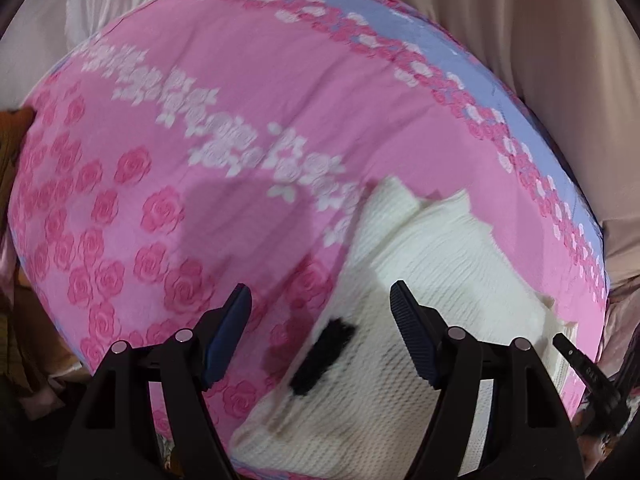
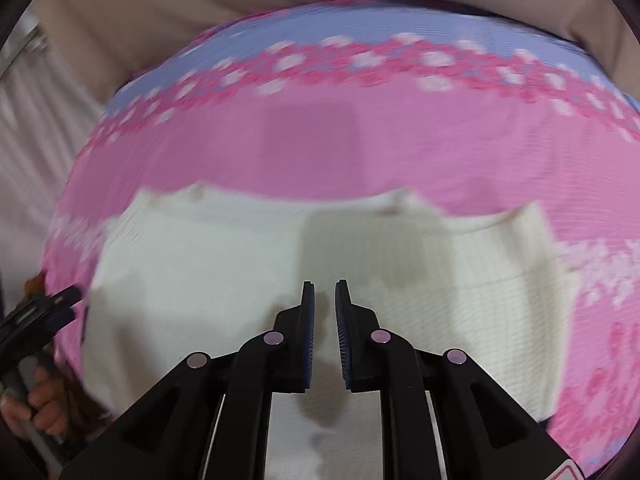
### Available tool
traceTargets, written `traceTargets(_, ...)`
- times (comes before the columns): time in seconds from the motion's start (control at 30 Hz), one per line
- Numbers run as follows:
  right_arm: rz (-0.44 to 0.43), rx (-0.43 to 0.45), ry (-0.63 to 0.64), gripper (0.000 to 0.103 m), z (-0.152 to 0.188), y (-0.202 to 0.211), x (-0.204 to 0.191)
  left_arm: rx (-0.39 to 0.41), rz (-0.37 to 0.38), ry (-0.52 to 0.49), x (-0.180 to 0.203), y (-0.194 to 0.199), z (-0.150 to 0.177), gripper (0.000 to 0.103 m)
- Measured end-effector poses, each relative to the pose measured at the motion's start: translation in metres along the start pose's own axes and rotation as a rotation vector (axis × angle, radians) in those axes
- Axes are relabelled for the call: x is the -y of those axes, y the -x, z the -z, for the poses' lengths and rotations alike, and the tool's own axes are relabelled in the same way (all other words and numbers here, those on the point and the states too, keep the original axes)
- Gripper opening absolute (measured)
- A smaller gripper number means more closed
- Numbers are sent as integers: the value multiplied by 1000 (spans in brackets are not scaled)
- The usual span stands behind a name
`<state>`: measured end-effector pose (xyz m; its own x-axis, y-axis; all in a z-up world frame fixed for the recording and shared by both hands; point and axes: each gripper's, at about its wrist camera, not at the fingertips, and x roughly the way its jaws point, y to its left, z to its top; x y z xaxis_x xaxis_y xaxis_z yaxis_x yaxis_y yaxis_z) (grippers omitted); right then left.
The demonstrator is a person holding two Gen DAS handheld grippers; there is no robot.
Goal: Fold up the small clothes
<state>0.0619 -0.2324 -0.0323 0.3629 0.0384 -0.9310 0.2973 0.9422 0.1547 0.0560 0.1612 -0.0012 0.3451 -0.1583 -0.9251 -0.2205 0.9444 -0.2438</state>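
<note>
A small white knit garment (image 1: 436, 280) lies flat on a pink bedsheet with rose print (image 1: 224, 100); it has a black patch (image 1: 320, 356) near its lower left edge. My left gripper (image 1: 320, 308) is open and empty, hovering above the garment's left edge. In the right wrist view the same white garment (image 2: 224, 264) spreads across the pink sheet (image 2: 320, 140). My right gripper (image 2: 325, 292) hovers over the garment's middle with its jaws nearly closed, a narrow gap between them, holding nothing. The left gripper's fingers (image 2: 60, 300) show at the left edge there.
The sheet has a lavender band (image 1: 392, 12) along its far edge. Beige curtains or fabric (image 1: 540, 40) hang behind the bed. The right gripper's tip (image 1: 576, 356) shows at the right of the left wrist view. A hand (image 2: 40, 404) holds the left gripper's handle.
</note>
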Motion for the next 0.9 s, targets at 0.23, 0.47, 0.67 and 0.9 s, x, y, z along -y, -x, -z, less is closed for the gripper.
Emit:
traceTargets(0.23,-21,68,-264,37,6,20,116,11,0,-122,48,-20,-23,91)
traceTargets(0.47,-72,53,-223,11,5,-5,97,-56,-90,-229,86,-68,-39,31)
traceTargets(0.67,-157,221,-244,9,-10,50,105,-18,-91,-204,84,-55,-52,22)
traceTargets(0.9,-57,78,-302,17,-3,-3,121,-18,-96,-233,79,-57,-50,48)
